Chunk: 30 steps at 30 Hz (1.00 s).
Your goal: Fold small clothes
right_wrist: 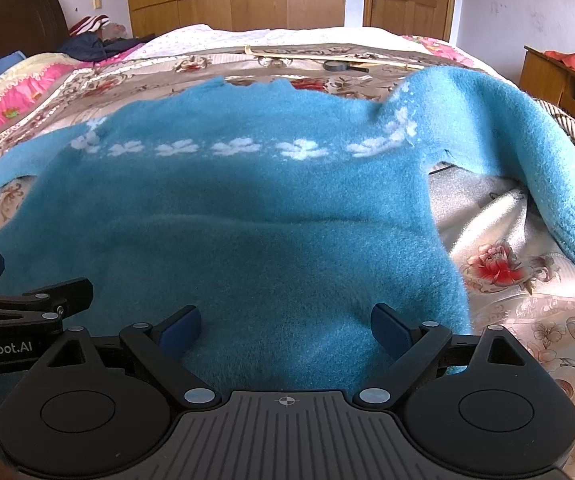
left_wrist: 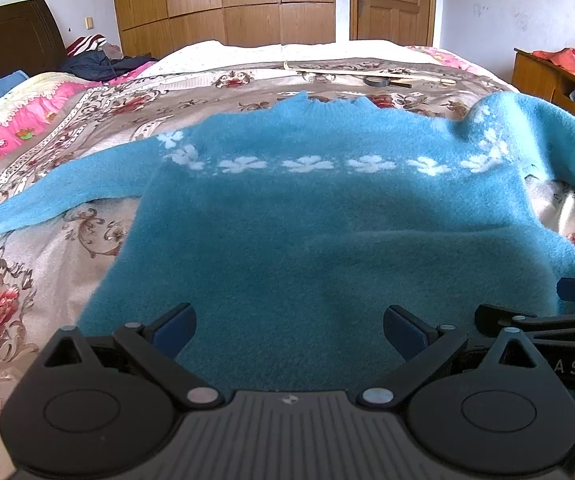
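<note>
Left wrist view: the left tool (left_wrist: 289,334) hangs low over the hem end of a blue sweater (left_wrist: 307,240), its fingers spread wide apart with nothing between them. Right wrist view: the right tool (right_wrist: 285,330) sits just beside it over the same hem, fingers likewise apart and empty. The sweater lies spread on the bed (left_wrist: 47,280), on a floral cover, collar away from the cameras, with a band of white flowers (right_wrist: 231,147) across the chest. The left sleeve (left_wrist: 59,192) lies flat, stretched outward. The right sleeve (right_wrist: 527,152) arches up at the shoulder and bends back toward the hem, with the cover rucked beneath it. A shallow crease runs across the body.

Assessment: no fold is yet made. Risks from here:
- The knit is thick and fuzzy; a shallow pinch may take only the top layer, so front and back separate on lifting.
- The raised right sleeve could be trapped crooked inside a fold.
- A deep bite could catch the bed cover with the hem.
- The two tools stand close together; uneven lifting would skew the fold line.
</note>
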Tool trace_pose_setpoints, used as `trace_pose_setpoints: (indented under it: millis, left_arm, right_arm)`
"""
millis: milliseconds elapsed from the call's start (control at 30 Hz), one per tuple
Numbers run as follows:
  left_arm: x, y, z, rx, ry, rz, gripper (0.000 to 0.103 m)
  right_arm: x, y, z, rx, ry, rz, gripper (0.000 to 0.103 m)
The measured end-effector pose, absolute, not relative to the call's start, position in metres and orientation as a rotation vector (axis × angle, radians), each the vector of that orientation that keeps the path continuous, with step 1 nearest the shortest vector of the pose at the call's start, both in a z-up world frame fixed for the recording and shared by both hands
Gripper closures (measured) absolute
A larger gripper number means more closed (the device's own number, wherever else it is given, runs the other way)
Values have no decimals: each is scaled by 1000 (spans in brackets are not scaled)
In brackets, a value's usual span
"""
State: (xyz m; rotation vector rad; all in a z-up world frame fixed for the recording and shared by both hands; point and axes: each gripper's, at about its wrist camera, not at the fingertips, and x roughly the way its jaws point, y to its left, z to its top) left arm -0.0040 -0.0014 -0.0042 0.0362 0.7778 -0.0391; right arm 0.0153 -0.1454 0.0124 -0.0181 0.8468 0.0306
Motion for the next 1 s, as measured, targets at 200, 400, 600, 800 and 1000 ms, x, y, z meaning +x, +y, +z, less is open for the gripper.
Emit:
trace_pose_setpoints:
  millis: [200, 400, 600, 800, 1000]
  left_arm:
    - [-4, -2, -4, 36, 776, -40, 0]
    - [-4, -1, -4, 33, 778, -42, 0]
    - [-5, 0, -4, 30, 780, -44, 0]
    - [-5, 0, -5, 28, 782, -47, 0]
    - [-5, 0, -5, 26, 783, -47, 0]
  right_arm:
    - [15, -145, 12, -20, 847, 31, 11]
    - [15, -145, 12, -21, 847, 31, 12]
    - [14, -144, 10, -23, 848, 34, 13]
    - [15, -143, 10, -23, 849, 35, 13]
    - [15, -143, 10, -23, 848, 34, 13]
